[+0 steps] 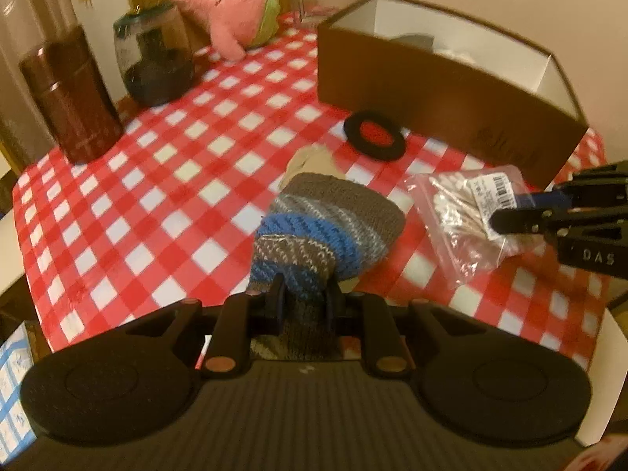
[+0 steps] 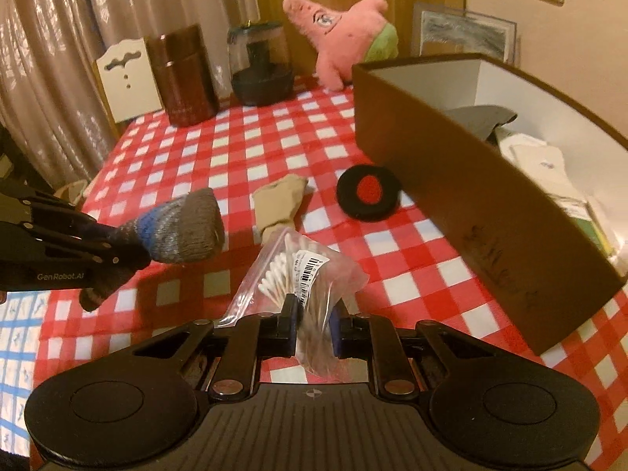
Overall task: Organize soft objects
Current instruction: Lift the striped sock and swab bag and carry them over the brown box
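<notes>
While jaws pinch knit sock, swab bag likewise

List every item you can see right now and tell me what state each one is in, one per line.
left gripper: shut on knit sock
right gripper: shut on cotton swab bag
knit sock: held, lifted off the cloth
cotton swab bag: held, sealed state unclear
beige sock: lying loose on tablecloth
black ring pad: flat on tablecloth
brown box: open, fabric items inside
pink plush: propped up at the back
brown canister: upright
</notes>
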